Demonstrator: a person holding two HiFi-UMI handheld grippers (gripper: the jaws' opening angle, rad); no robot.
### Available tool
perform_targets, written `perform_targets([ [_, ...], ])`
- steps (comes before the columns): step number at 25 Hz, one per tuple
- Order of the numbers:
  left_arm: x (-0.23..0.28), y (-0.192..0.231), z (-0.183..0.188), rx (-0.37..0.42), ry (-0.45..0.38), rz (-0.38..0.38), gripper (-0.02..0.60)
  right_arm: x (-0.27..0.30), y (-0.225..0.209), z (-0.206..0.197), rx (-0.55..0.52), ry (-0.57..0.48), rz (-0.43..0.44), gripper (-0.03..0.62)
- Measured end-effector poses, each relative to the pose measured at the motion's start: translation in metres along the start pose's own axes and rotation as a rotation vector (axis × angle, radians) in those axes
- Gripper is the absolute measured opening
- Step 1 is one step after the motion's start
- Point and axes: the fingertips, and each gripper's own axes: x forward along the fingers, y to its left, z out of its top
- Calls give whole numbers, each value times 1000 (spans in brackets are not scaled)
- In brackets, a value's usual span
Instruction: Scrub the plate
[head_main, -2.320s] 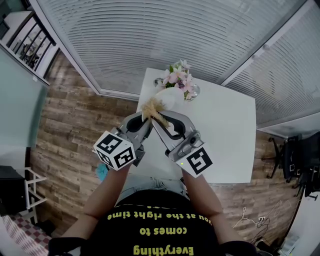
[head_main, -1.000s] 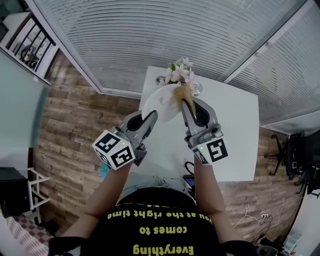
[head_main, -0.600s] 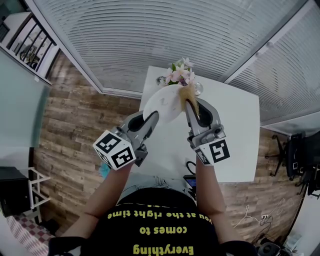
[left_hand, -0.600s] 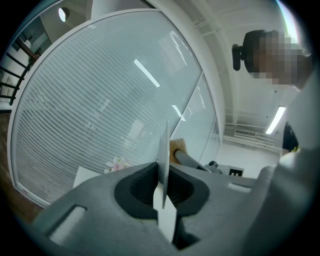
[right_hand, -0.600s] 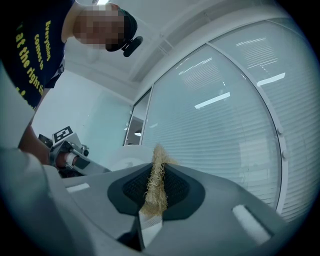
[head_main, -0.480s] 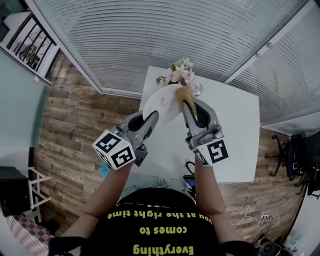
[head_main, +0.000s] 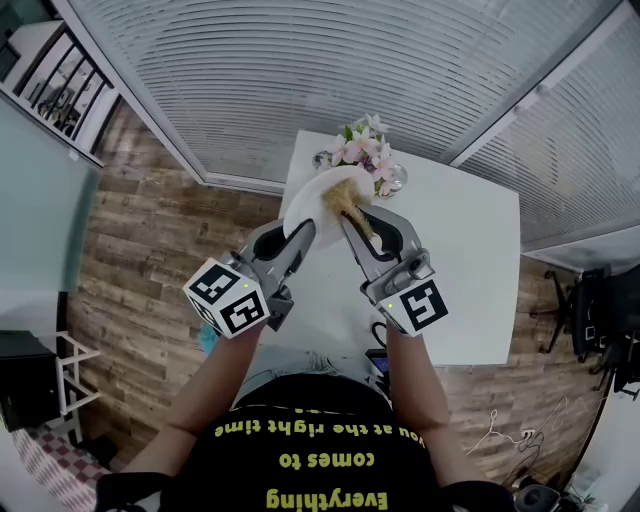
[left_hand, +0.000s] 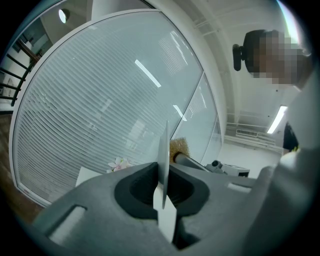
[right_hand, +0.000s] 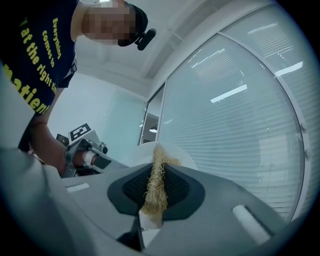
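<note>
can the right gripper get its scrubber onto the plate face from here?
Likely yes. The left gripper holds the plate by its rim, face toward the right gripper; the scrubber appears to touch it, nothing between.

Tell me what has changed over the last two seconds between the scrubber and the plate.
The right gripper, shut on the straw-coloured fibre scrubber, swept it across the round white plate from the left part to the right, then back; it is now near the middle. The left gripper kept the plate clamped by its rim in the same place. The pink flowers and white table did not move.
</note>
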Motion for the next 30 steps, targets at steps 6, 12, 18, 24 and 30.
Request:
perform_targets([
  [6, 0, 1, 0, 5, 5, 8, 20, 4, 12, -1, -4, 19, 58, 43],
  [12, 1, 4, -1, 6, 7, 11, 20, 8, 24, -1, -9, 29, 117, 43],
  [18, 0, 7, -5, 22, 18, 24, 20, 13, 40, 2, -24, 46, 180, 43],
  [24, 0, 11, -10, 29, 31, 34, 20, 14, 49, 2, -33, 66, 226, 43],
  [30, -4, 14, -10, 27, 30, 42, 20, 14, 67, 4, -41, 88, 293, 43],
])
